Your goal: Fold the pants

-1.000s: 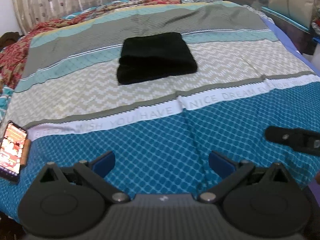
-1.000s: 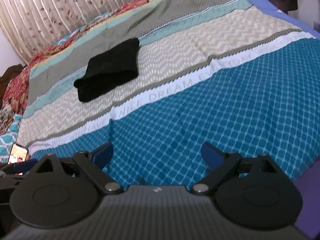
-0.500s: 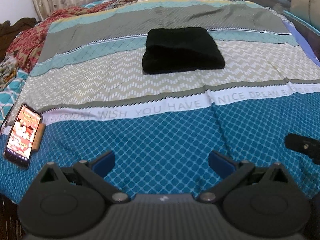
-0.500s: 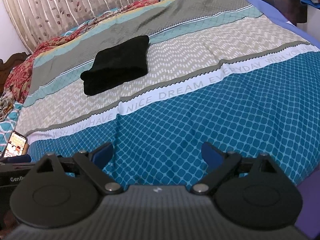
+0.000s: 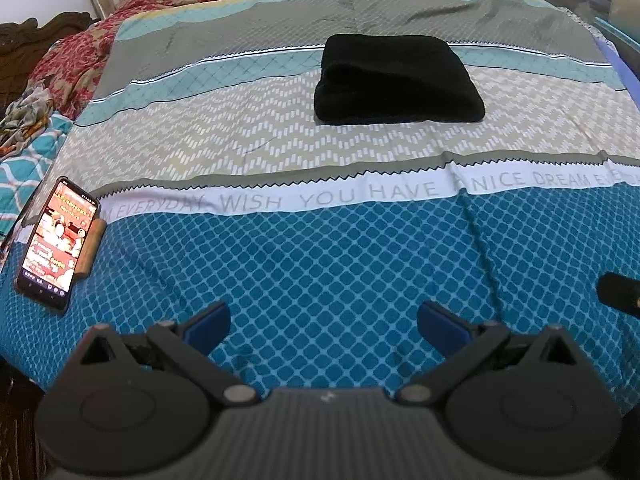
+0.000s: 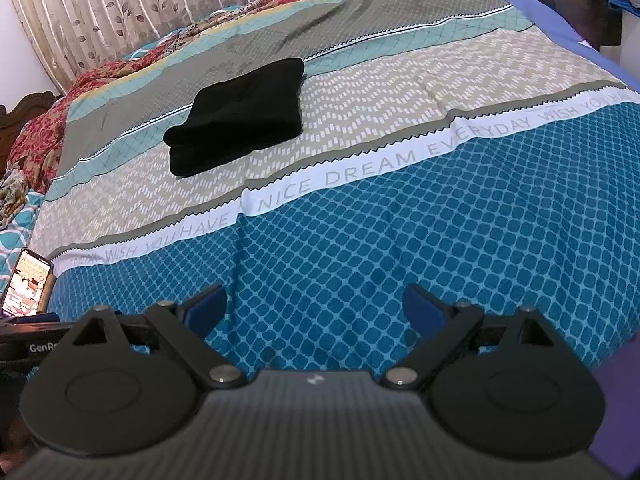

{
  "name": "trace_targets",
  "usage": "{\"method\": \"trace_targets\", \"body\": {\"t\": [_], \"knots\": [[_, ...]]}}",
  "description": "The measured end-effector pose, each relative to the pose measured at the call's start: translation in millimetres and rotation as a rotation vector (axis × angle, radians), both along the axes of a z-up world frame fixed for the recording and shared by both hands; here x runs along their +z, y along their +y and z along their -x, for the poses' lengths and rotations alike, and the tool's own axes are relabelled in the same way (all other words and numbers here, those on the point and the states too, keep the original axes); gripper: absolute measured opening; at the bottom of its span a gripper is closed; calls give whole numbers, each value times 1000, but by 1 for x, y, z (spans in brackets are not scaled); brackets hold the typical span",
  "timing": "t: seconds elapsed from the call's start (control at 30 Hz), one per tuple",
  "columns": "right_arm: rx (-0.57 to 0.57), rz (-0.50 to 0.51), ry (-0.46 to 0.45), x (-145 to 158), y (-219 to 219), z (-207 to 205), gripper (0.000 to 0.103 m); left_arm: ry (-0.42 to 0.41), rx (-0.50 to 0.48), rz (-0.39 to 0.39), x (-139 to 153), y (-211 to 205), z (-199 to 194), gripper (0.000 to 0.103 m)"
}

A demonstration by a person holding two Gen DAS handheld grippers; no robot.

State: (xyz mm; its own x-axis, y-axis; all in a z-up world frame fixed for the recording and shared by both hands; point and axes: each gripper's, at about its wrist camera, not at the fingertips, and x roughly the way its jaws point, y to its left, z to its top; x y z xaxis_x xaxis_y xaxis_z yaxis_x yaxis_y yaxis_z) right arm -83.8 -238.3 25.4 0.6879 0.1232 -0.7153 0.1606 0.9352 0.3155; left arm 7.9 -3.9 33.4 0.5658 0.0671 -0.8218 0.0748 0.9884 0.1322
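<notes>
Black pants (image 5: 396,78) lie folded into a compact rectangle on the striped bedspread (image 5: 320,248), far ahead in both wrist views. In the right wrist view the pants (image 6: 240,124) sit up and to the left. My left gripper (image 5: 324,322) is open over the blue diamond band near the bed's front edge, nothing between its blue pads. My right gripper (image 6: 316,308) is also open and empty, well short of the pants. A black part of the right gripper (image 5: 620,294) shows at the right edge of the left wrist view.
A lit phone (image 5: 58,242) leans on a small wooden stand at the bed's left front; the phone (image 6: 26,286) also shows in the right wrist view. Rumpled patterned blankets (image 5: 76,64) pile at the left. Curtains (image 6: 140,4) hang behind; furniture (image 6: 580,0) stands at the right.
Both views have swung and pulled back a little: the pants have shifted rightward in each frame and more of the left side and phone shows. Both grippers stay open; the pants have not moved.
</notes>
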Motion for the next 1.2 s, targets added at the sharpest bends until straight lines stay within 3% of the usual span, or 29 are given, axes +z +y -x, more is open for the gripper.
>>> {"method": "trace_targets", "body": {"t": [1.2], "knots": [[-7,-14,8,-3,0,2,96,0,-41,-17,4,-8,4,103]]}}
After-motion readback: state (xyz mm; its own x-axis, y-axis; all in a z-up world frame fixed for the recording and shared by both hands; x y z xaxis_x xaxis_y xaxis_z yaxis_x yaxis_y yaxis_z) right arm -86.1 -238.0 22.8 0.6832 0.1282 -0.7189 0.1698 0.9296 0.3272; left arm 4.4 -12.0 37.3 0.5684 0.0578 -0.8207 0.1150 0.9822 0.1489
